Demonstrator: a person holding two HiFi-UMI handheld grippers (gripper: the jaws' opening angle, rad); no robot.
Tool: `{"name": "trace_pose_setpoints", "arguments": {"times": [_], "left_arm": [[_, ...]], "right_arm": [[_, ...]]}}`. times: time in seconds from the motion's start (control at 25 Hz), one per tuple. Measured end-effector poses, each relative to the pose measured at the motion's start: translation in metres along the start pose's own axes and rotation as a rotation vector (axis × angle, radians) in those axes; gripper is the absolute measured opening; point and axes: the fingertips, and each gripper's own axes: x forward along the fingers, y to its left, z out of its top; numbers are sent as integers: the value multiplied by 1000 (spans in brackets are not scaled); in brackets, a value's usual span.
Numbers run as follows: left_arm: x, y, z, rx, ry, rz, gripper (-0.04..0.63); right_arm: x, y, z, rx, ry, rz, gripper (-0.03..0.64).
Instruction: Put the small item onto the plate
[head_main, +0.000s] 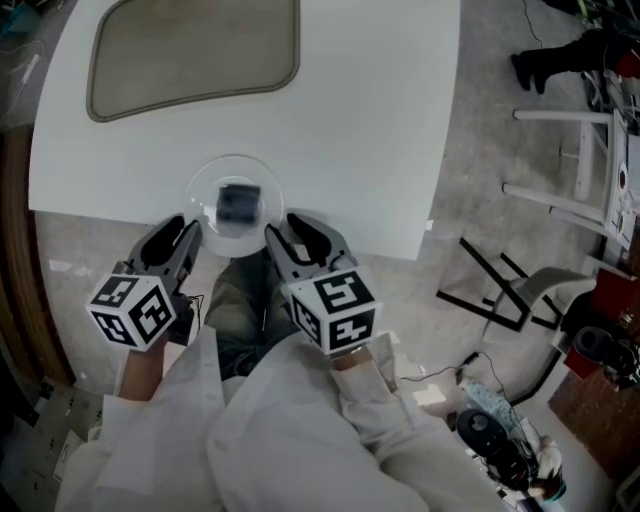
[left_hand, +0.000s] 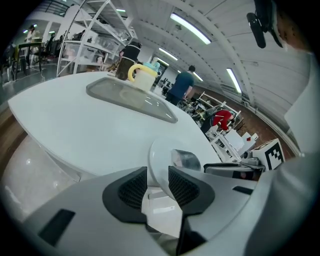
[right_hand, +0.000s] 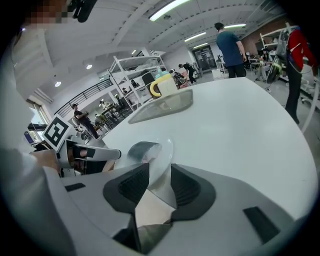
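A clear glass plate (head_main: 203, 178) sits at the near edge of the white table (head_main: 380, 120). A small dark item (head_main: 239, 204) lies on it. My left gripper (head_main: 186, 232) is at the plate's left rim and my right gripper (head_main: 285, 225) at its right rim. In the left gripper view the plate's rim (left_hand: 157, 160) stands between the open pads of the left gripper (left_hand: 158, 187) with gaps on both sides, and the item (left_hand: 186, 160) shows beyond. In the right gripper view the rim (right_hand: 162, 160) likewise passes between the open pads of the right gripper (right_hand: 160, 187), untouched.
A grey oval tray (head_main: 195, 50) lies at the table's far side, with a yellow-handled jug (left_hand: 142, 75) behind it. Off the table's right edge stand a black-framed chair (head_main: 510, 290), a white rack (head_main: 580, 150) and floor clutter. People stand in the background.
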Motion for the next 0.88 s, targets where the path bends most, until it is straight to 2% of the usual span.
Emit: {"name": "trace_pose_setpoints", "arguments": {"times": [0.32, 0.56, 0.72, 0.88], "left_arm": [[-1, -2, -1, -5, 13, -6, 115], [1, -3, -1, -73, 20, -37, 115], [2, -5, 0, -83, 22, -42, 115], [3, -3, 1, -88, 8, -39, 110]], "right_arm": [[1, 2, -5, 72, 21, 35, 121], [3, 3, -5, 139, 31, 68, 121], [3, 1, -3, 220, 20, 97, 121], [3, -1, -2, 230, 18, 85, 120]]}}
